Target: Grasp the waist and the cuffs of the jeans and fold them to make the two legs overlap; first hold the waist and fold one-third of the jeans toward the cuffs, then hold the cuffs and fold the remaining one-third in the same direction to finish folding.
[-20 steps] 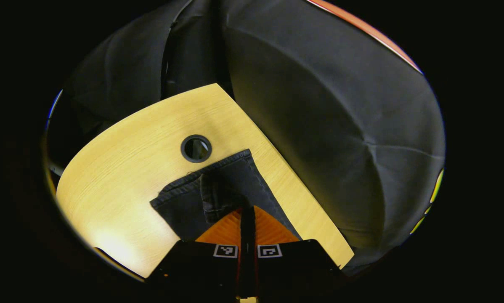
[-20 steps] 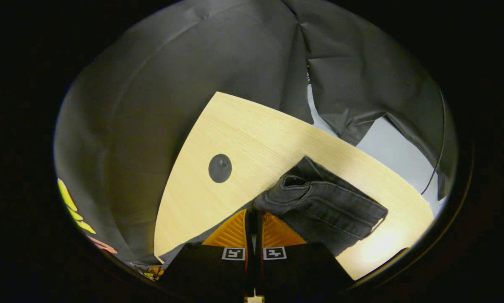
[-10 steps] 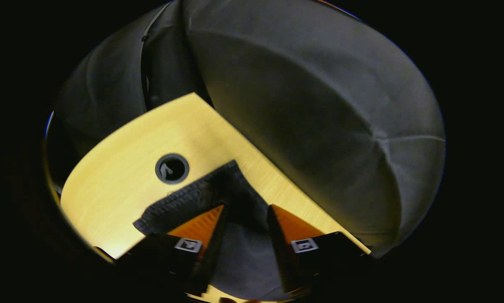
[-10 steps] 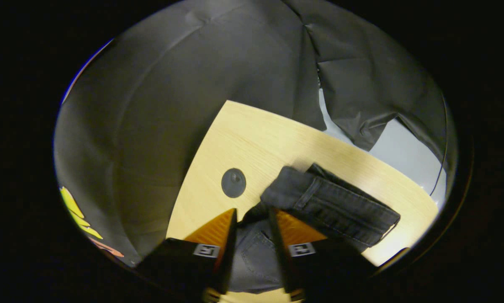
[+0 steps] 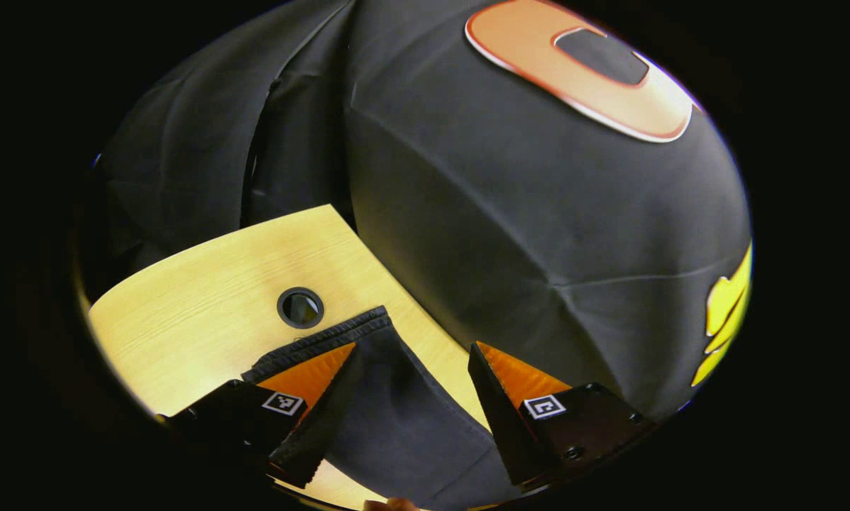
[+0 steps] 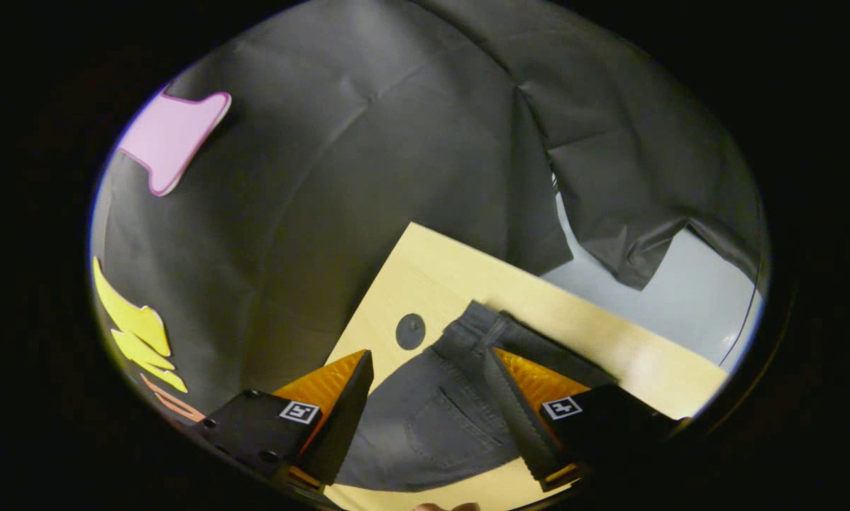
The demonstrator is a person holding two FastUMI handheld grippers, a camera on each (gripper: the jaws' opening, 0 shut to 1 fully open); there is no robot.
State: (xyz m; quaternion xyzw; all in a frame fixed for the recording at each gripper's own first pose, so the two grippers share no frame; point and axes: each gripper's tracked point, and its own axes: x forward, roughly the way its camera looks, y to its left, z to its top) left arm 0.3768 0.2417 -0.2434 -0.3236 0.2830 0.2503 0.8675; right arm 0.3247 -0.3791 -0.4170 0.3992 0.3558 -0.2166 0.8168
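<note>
My left gripper [image 5: 411,355] stands with its jaws wide apart above the dark grey denim jeans [image 5: 404,419], gripping nothing; the jeans lie flat on the pale wooden table [image 5: 205,312], their stitched hem edge just beside a round black cable grommet [image 5: 301,307]. My right gripper [image 6: 428,362] is likewise spread, empty, over the jeans [image 6: 432,411], where a back pocket and waistband show. Bare tabletop lies to the left of the hem in the left gripper view. The table's far edges meet the black cloth wall [image 6: 368,156].
</note>
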